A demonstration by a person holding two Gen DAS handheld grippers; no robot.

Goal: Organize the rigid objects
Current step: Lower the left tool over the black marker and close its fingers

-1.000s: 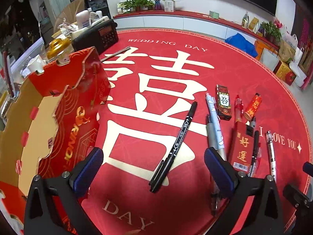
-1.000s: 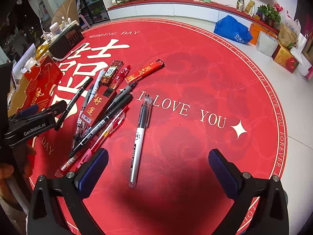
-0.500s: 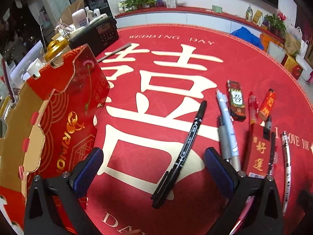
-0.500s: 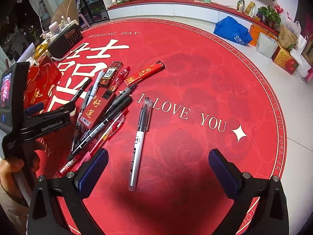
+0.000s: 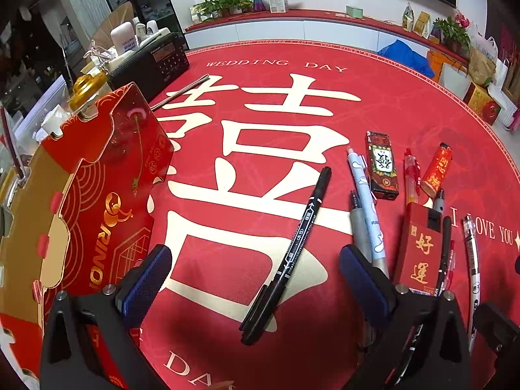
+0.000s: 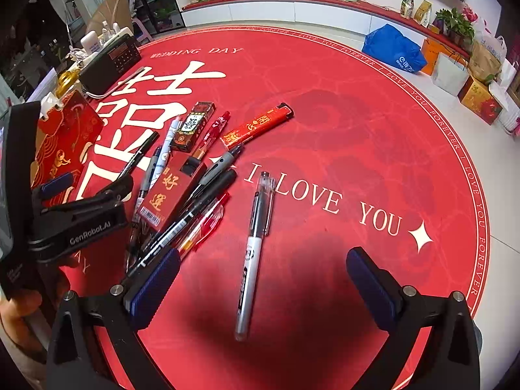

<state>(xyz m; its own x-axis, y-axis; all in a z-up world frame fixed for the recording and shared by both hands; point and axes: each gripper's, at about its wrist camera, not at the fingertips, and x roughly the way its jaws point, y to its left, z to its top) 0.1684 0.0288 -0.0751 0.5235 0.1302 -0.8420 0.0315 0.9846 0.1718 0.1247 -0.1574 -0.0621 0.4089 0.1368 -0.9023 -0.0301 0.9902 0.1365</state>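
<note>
A black marker (image 5: 287, 255) lies on the red round mat between the fingers of my open, empty left gripper (image 5: 255, 274). A red and gold box (image 5: 97, 201) stands open at the left. Right of the marker lie a light blue pen (image 5: 365, 201), a grey pen (image 5: 359, 227), a red card pack (image 5: 421, 250), a dark small box (image 5: 382, 165) and a red lighter (image 5: 437, 170). My right gripper (image 6: 263, 279) is open and empty over a white and clear pen (image 6: 255, 247). The pile (image 6: 182, 188) and the left gripper (image 6: 81, 214) show at its left.
A black radio (image 5: 152, 61) and bottles stand behind the red box at the mat's far left edge. A thin metal rod (image 5: 180, 92) lies near the radio. Bags and boxes (image 6: 455, 65) sit on the floor beyond the mat at the right.
My left gripper has moved forward and a little right, so the black marker now lies between its fingers. My right gripper has edged closer to the white pen.
</note>
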